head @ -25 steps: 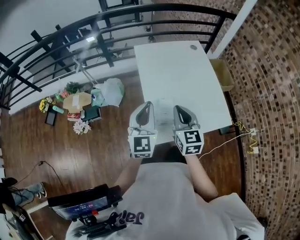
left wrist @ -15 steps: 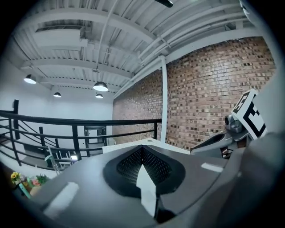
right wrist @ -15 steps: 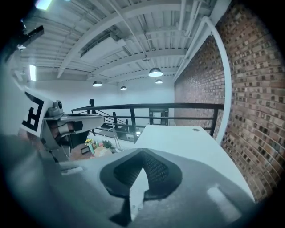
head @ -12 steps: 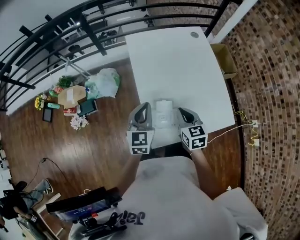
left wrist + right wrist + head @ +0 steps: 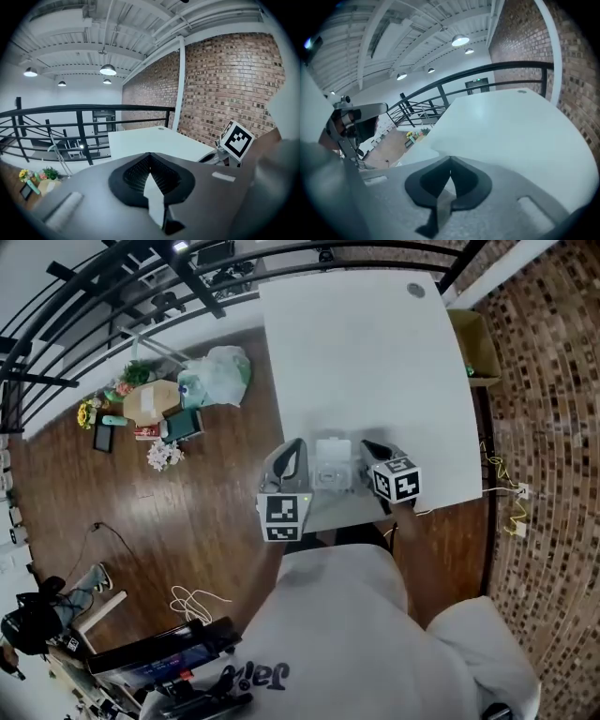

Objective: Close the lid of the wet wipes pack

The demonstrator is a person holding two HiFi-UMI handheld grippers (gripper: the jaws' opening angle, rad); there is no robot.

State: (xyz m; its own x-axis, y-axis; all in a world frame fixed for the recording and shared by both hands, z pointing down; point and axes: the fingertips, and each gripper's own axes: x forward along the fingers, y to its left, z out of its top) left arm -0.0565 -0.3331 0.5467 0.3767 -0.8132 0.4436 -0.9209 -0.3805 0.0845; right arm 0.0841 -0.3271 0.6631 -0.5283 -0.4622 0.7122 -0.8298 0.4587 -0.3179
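The wet wipes pack, pale and whitish, lies near the front edge of the white table. I cannot tell how its lid stands. My left gripper sits just left of the pack, jaws shut and empty. Just right of the pack is my right gripper, shut with nothing held. In the left gripper view the left gripper has its jaws meeting over the table, and the right gripper's marker cube shows at the right. The right gripper points down at the tabletop. The pack is hidden in both gripper views.
A black railing curves past the table's far left. Bags, flowers and boxes lie on the wooden floor to the left. A cardboard box stands by the brick wall on the right. A cable runs off the front right corner.
Both grippers have come down toward the table's front edge and now flank the pack. The right gripper has tipped further downward and moved out to the right.
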